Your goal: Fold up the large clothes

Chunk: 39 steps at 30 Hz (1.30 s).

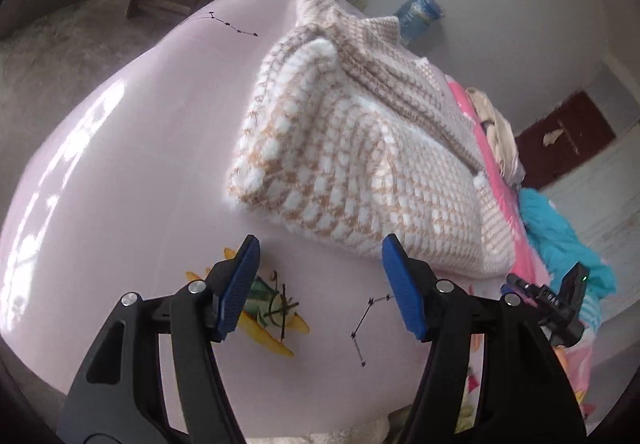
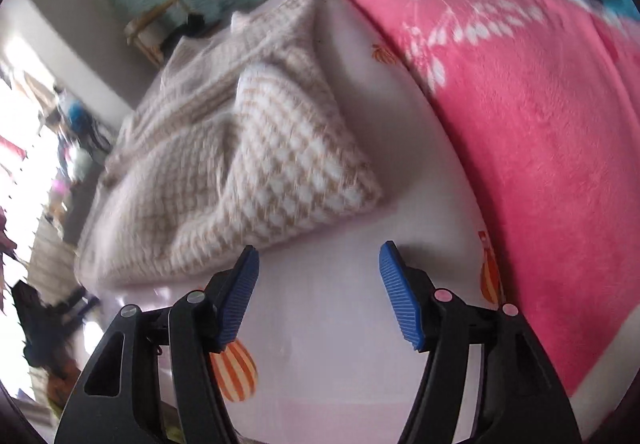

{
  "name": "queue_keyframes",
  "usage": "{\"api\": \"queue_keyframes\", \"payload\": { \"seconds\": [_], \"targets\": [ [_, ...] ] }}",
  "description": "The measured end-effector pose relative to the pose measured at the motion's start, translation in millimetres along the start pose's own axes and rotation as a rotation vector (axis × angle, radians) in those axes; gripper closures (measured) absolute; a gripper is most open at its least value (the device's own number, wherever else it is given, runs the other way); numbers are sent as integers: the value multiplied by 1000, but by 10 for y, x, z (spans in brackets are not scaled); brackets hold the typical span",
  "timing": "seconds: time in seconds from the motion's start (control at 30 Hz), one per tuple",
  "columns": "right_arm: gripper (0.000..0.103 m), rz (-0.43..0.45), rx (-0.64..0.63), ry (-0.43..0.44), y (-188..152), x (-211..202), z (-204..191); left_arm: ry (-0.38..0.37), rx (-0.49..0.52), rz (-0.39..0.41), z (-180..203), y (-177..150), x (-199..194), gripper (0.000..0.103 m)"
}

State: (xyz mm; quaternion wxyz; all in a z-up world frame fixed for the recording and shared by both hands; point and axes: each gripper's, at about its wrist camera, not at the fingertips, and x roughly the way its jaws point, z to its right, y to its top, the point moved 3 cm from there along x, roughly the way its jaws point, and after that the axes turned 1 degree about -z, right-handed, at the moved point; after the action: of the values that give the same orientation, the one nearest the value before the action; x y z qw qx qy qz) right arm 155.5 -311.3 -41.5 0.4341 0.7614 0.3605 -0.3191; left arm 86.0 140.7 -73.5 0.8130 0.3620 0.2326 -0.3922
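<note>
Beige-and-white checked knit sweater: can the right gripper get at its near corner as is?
Probably yes. The right gripper is open, and the beige-and-white checked knit sweater lies just ahead on the pale lilac sheet, nothing between them.

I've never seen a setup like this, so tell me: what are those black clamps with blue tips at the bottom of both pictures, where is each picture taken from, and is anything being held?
There is no robot here. A person holds a two-finger gripper in each hand, and each one carries a wide-angle camera looking forward along its fingers. One picture comes from the left gripper, the other from the right gripper. Both stand open with nothing between the blue fingers, so nothing is held. Ahead of them a beige and white knitted sweater, already folded into a bundle, lies on a pale pink bedsheet printed with small cartoon figures. Beside it is a bright pink blanket. The right view is blurred.
</note>
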Motion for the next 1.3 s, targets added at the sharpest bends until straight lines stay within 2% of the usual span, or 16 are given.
{"api": "queue_keyframes", "payload": {
  "seconds": [0.13,0.2,0.23,0.33,0.37,0.43,0.53,0.63,0.77,0.93,1.0,1.07,1.13,1.17,1.23,1.3],
  "targets": [
    [39,80,86,26,161,134,18,-49,-106,52,-83,166,108,43],
    [39,130,112,26,202,187,0,-36,-114,83,-58,216,128,44],
    [39,151,111,17,212,210,-24,-4,-92,102,-5,233,156,45],
    [42,210,24,-75,238,291,-201,154,9,143,180,277,267,59],
    [61,213,-13,-111,256,311,-255,202,45,149,234,301,296,69],
    [80,227,-74,-114,282,251,-382,280,134,174,402,327,296,85],
    [88,314,-186,-146,288,-106,-601,320,270,276,728,307,9,94],
    [90,348,-200,-100,281,-442,-693,327,367,356,982,263,-310,95],
    [91,356,-204,-43,185,-812,-703,299,391,351,1074,217,-604,95],
    [90,257,-194,4,-158,-1040,-586,235,299,235,846,43,-902,95],
    [87,147,-145,29,-278,-881,-412,223,221,142,590,-38,-818,88],
    [75,9,-59,41,-368,-620,-126,200,123,70,287,-83,-668,76],
    [72,-135,55,18,-437,-413,174,185,9,7,-29,-110,-563,70],
    [67,-156,100,47,-440,-410,273,180,-19,-4,-116,-119,-565,63],
    [63,-129,146,96,-389,-561,388,160,-38,12,-204,-76,-663,59],
    [56,-60,116,34,-291,-757,407,191,-6,58,-193,-6,-779,57]
  ]
}}
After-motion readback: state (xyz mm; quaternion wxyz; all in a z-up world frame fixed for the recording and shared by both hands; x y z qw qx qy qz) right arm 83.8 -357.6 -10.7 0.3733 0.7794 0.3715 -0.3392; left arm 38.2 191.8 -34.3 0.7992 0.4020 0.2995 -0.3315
